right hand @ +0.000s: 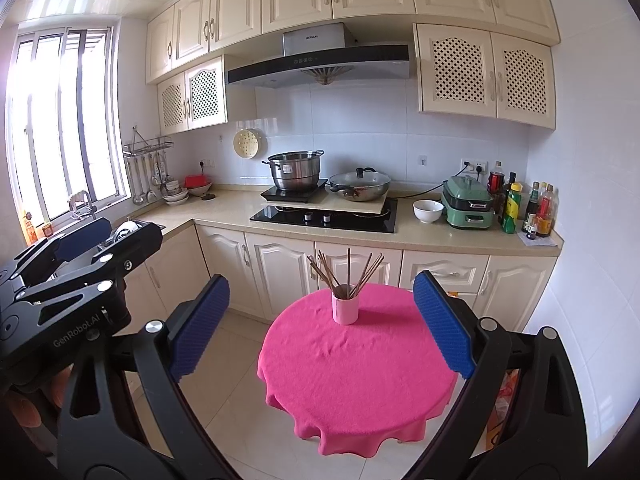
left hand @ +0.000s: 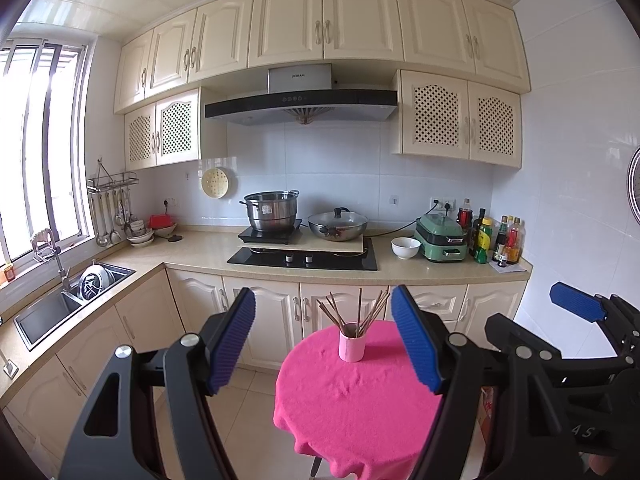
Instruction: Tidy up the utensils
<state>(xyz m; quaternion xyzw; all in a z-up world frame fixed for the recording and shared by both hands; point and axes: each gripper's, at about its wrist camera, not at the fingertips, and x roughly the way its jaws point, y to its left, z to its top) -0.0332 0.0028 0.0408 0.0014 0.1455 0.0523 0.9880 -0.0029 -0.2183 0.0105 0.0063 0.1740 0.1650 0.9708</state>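
Left hand-held gripper (left hand: 324,344) spread wide, nothing between its pads; right hand-held gripper (right hand: 320,328) likewise wide and empty. Both held back from the tabletop (left hand: 360,400), raised, pointing at it, side by side. Cup (left hand: 352,345) stands upright toward the far side of the pink-covered tabletop, chopsticks (left hand: 356,312) in it, fanned out and leaning various ways. No loose utensil visible on the cloth. Judgement: task looks either done or near its end, since all the sticks sit in the cup; cannot tell if anything lies out of view. Room: cloth bare all round the cup, so approach from the near side is free. Cup is near the far edge, with the cloth draping off the round rim; a push forward could tip it. Cabinets (right hand: 280,276) stand close behind; floor open on the left.
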